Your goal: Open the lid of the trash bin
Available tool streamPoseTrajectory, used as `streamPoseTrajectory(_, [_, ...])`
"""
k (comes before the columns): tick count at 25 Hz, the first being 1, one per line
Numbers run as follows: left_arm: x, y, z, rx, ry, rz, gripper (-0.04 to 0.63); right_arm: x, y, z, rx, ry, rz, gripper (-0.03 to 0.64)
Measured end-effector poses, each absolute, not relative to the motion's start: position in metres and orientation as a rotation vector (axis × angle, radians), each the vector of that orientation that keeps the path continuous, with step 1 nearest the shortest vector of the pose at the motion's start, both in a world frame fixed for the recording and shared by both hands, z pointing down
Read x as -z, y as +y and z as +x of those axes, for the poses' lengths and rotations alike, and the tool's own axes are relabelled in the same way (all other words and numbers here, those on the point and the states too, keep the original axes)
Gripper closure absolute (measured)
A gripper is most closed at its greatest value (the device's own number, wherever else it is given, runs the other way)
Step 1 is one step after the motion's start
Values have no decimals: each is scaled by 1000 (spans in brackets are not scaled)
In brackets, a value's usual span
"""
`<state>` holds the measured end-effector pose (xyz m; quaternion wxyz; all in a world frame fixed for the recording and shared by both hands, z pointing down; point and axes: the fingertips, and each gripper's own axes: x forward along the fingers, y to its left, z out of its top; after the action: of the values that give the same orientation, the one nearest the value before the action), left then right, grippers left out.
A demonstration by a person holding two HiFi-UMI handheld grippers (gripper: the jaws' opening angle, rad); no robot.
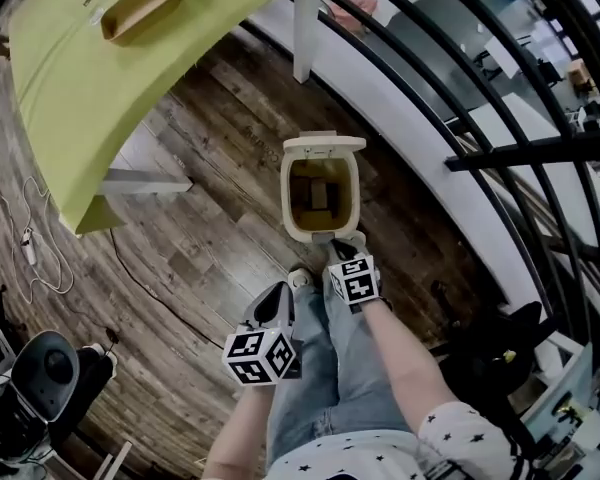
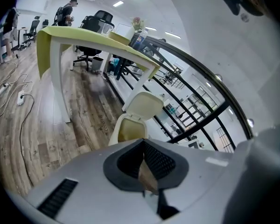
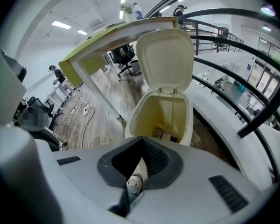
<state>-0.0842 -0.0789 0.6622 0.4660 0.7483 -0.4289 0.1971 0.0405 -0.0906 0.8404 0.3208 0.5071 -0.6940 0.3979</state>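
Observation:
The cream trash bin [image 1: 286,196] stands on the wood floor just ahead of the person's legs, its lid [image 1: 324,145] raised upright at the far rim. Brown scraps lie at the bottom. My right gripper [image 1: 342,249] hovers at the bin's near rim, jaws shut and empty. My left gripper [image 1: 274,304] hangs lower left of the bin, apart from it, also shut on nothing. The left gripper view shows the bin [image 2: 127,128] and lid [image 2: 143,105] beyond the closed jaws [image 2: 143,142]. The right gripper view looks into the open bin [image 3: 164,116] under its lid [image 3: 165,59], jaws [image 3: 142,140] closed.
A yellow-green table [image 1: 85,68] carrying a wooden tray [image 1: 137,8] stands to the left, its white leg [image 1: 307,23] behind the bin. A black railing [image 1: 525,138] curves along the right. Cables [image 1: 28,248] and a black chair [image 1: 42,373] lie at the left.

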Motion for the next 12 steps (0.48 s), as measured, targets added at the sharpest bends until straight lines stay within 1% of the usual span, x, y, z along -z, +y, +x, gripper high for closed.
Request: streamPoseTrajectory(12, [-610, -81, -84, -526, -1035, 1905, 583, -737, -90, 36, -981, -1929, 1364, 623])
